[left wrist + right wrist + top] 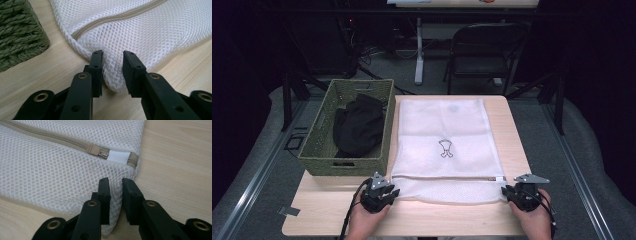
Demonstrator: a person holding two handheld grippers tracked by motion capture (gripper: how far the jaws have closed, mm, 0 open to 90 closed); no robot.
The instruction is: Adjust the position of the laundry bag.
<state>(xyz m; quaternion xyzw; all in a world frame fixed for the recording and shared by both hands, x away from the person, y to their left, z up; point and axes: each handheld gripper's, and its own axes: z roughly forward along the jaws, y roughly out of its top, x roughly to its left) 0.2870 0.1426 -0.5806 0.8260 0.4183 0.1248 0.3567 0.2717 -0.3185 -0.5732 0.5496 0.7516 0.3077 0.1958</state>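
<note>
A white mesh laundry bag (442, 145) lies flat on the wooden table (452, 217), its zipped end toward me. My left gripper (393, 191) is at the bag's near left corner. In the left gripper view the corner of the bag (140, 27) bunches between the jaws of that gripper (113, 56), and both pads press on it. My right gripper (511, 191) is at the near right corner. The right gripper view shows this gripper (115, 182) pinching the mesh (50, 170) just below the beige zipper pull (97, 151).
A green woven basket (319, 145) stands left of the bag and holds a black cloth (359, 125). Its corner (20, 35) is close to my left jaws. A black folding chair (484, 52) stands beyond the table's far edge.
</note>
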